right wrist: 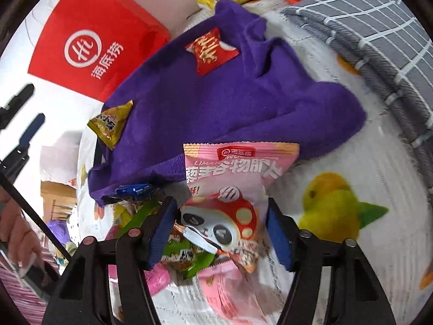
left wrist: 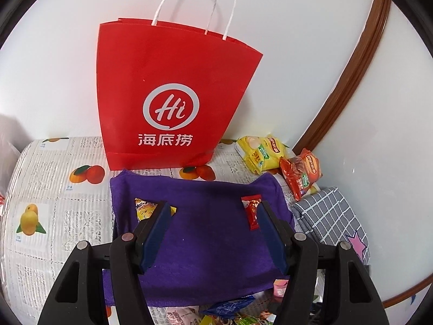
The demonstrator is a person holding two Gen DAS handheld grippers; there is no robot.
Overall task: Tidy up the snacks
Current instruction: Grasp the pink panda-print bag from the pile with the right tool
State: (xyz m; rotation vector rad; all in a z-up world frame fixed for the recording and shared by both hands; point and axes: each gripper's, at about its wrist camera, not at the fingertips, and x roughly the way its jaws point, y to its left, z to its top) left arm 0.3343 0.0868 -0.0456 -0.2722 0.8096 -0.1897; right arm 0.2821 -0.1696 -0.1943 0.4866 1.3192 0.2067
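now | pink snack packet | between open right gripper fingers

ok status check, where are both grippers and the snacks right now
Left gripper open over purple towel, empty. Right gripper open around pink panda snack packet, not clamped. Small red packet and yellow packet on towel; loose snack pile crowds the jaws.

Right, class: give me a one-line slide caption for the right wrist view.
Right gripper open around a pink snack packet, beside a purple towel holding two small snacks.
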